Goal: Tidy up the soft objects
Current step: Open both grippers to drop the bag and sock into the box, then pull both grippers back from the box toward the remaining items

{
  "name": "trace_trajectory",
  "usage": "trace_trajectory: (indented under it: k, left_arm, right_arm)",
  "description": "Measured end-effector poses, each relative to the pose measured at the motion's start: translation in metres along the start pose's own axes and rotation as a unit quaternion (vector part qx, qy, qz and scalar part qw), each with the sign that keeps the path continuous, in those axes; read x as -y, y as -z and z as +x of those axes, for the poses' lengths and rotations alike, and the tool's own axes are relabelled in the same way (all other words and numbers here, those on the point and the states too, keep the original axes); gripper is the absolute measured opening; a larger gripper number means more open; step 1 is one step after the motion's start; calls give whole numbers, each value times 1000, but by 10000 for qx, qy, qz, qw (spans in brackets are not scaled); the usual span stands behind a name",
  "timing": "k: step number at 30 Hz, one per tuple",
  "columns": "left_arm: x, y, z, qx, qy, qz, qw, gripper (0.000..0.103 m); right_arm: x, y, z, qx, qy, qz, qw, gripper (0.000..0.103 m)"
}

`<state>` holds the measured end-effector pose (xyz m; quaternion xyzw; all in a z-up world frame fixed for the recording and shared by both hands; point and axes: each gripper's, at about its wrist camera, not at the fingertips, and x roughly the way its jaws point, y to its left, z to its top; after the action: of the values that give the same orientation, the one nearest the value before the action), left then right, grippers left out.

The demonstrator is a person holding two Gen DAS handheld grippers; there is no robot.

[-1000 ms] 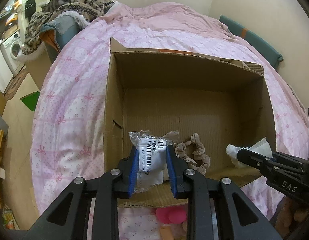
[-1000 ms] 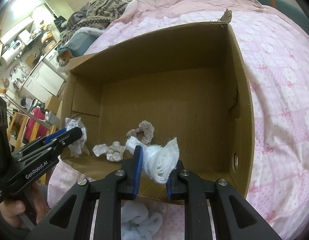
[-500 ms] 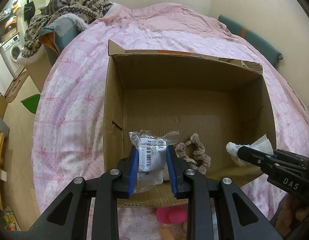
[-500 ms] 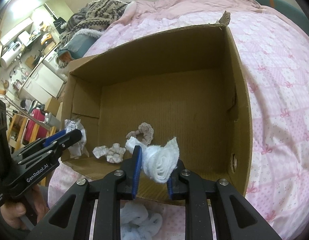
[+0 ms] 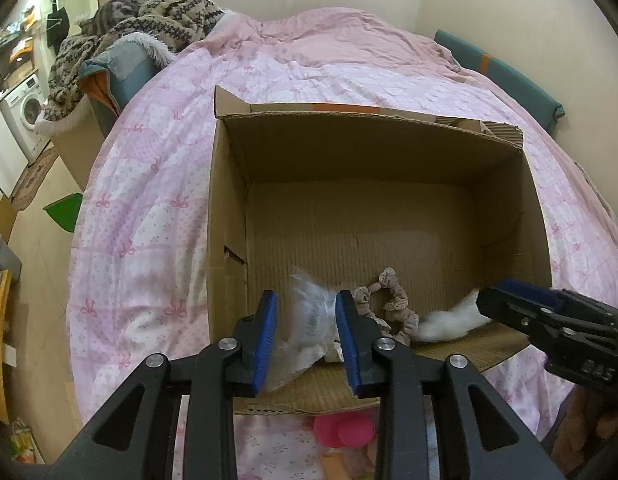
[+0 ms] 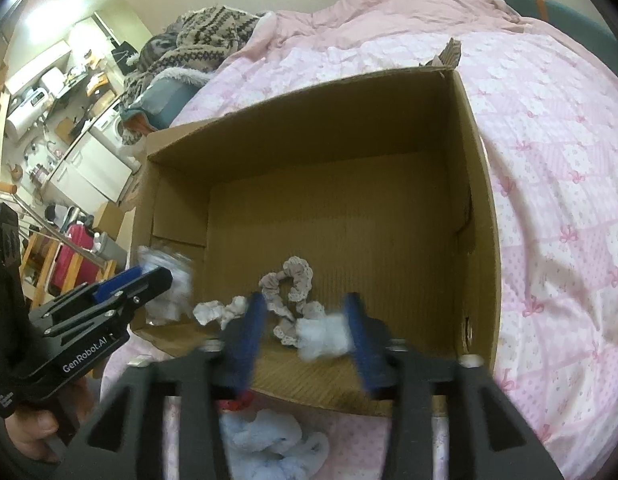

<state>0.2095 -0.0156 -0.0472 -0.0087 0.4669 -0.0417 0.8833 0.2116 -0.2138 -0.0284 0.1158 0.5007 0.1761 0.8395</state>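
Pink quilt (image 5: 157, 184) under cardboard box (image 5: 533, 216), crumpled white cloth (image 6: 323, 334) inside.

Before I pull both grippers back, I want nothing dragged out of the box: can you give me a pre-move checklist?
1. Right gripper jaws opening, clear of white fluffy cloth: ok.
2. Cloth inside cardboard box: ok.
3. Left gripper jaws opening; plastic packet between them, fully free: cannot tell.
4. Packet over box floor: ok.
5. Beige scrunchie clear of both grippers: ok.
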Motion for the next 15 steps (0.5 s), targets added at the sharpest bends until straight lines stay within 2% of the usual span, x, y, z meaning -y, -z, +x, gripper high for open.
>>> trace_trajectory:
  k: [2, 4, 6, 7, 15]
  left_arm:
    - [1, 0, -1, 11, 19, 15, 10000, 28]
    - [2, 0, -3, 41, 22, 43, 10000, 37]
    - [3, 0, -6, 122, -42, 78, 9999, 55]
    - [4, -1, -8, 172, -69, 90, 9998, 57]
    - [5, -2, -14, 275, -129, 120, 9995, 60]
  right_arm:
    - [0, -1, -4, 133, 7, 11, 9999, 64]
    - [0, -3, -7, 199, 10, 30, 9998, 66]
    - [2, -4, -9, 255, -4, 105, 9996, 68]
    - [3, -4, -9, 259, -12, 136, 9996, 68]
    - [4, -5, -9, 260, 7, 187, 9995, 69]
